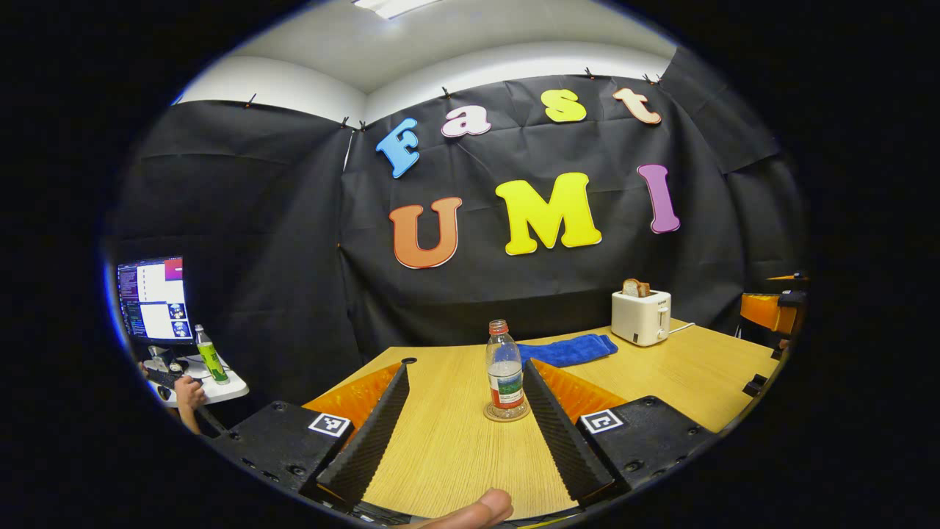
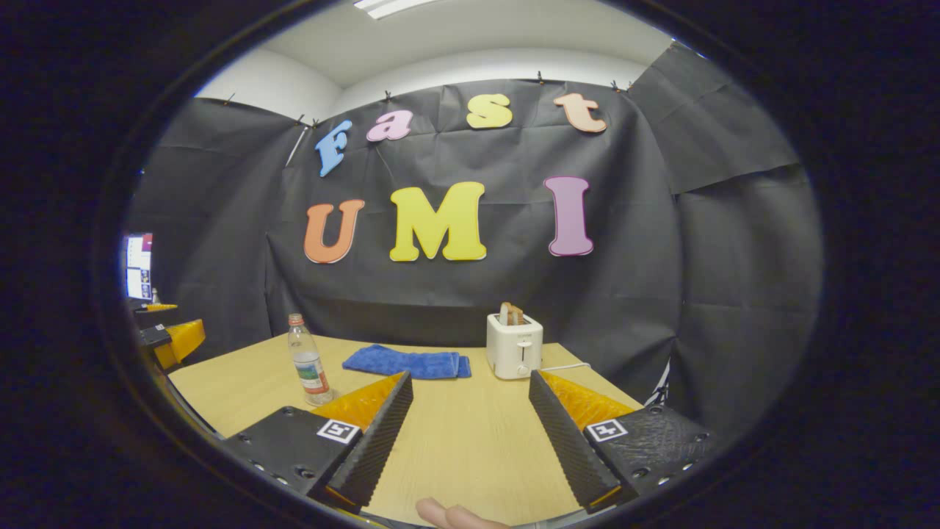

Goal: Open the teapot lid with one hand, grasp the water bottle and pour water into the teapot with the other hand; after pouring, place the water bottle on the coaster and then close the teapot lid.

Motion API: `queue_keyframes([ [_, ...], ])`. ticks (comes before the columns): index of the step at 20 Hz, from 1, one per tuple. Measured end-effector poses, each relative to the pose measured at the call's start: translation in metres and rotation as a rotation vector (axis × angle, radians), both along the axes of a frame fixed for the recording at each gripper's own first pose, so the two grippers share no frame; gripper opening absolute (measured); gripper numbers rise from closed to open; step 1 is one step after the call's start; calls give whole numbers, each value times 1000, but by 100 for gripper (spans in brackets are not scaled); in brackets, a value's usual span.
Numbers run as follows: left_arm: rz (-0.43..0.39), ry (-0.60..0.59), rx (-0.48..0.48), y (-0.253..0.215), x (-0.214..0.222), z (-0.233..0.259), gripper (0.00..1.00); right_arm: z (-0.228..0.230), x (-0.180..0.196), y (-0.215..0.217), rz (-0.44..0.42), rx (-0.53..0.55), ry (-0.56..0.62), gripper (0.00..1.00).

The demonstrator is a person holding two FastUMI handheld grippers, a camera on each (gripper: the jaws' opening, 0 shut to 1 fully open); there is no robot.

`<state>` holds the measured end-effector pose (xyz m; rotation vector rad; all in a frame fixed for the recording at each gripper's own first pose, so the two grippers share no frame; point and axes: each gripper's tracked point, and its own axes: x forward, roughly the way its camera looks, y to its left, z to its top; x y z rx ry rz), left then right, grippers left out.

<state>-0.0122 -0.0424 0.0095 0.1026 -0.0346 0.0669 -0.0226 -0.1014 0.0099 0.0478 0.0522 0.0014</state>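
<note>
Bottle (image 1: 505, 367) stands upright on a round coaster (image 1: 506, 414) at the centre of the left gripper view, just ahead of that gripper's fingers (image 1: 367, 433) and in line with the gap between them. The left gripper (image 1: 464, 422) is spread wide and holds nothing; bare table (image 1: 455, 448) shows between its fingers. The bottle has no cap, is partly filled and carries a label. A fingertip (image 1: 481, 508) shows at the bottom edge of the frame.

In the right gripper view the right gripper (image 2: 470, 433) is also wide open and empty over the table (image 2: 470, 441), with a fingertip (image 2: 448, 514) at the bottom edge. The bottle (image 2: 308, 364) stands at lower left of that frame, well apart from the fingers.

Farther back, a blue towel (image 1: 569, 349) lies flat behind the bottle, and a white toaster (image 1: 641, 316) with bread in its slots stands to the right of it. At far left of the left gripper view a monitor (image 1: 152, 297) glows above a small side table with a green bottle (image 1: 211, 356).
</note>
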Motion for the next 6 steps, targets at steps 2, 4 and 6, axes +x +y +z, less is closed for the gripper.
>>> queue_keyframes([
  [2,2,-9,-13,1,0,2,98,-2,1,0,-2,7,5,96],
  [4,-3,-3,-29,1,1,0,98,-4,3,1,-6,5,8,96],
  [6,2,5,-40,3,2,-2,98,-5,4,2,-8,-1,13,96],
])
